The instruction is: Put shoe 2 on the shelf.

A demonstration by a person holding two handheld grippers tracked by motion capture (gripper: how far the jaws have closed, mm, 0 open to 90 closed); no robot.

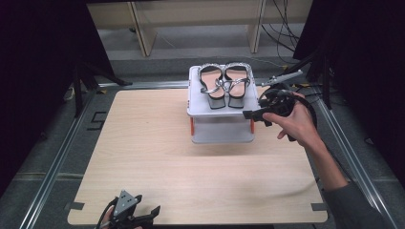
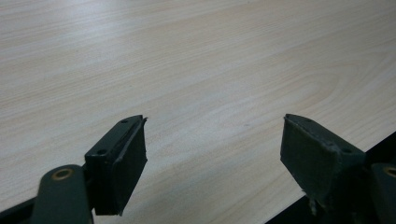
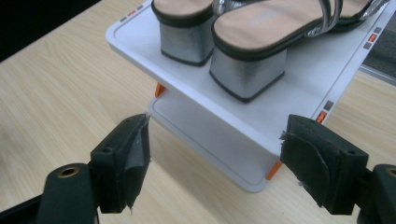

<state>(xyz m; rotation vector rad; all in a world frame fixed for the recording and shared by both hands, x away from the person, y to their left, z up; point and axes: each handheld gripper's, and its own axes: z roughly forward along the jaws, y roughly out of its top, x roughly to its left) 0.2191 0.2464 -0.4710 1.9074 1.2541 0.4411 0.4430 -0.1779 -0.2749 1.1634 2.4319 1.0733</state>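
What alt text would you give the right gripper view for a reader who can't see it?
A pair of block-heeled sandals stands on the top shelf of a small white two-tier rack on a light wooden table. The right gripper faces the rack's corner with both black jaws wide apart and nothing between them.

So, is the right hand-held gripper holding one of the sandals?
No, the right hand-held gripper stands open with nothing between its jaws, while both sandals sit on the shelf's top tier.
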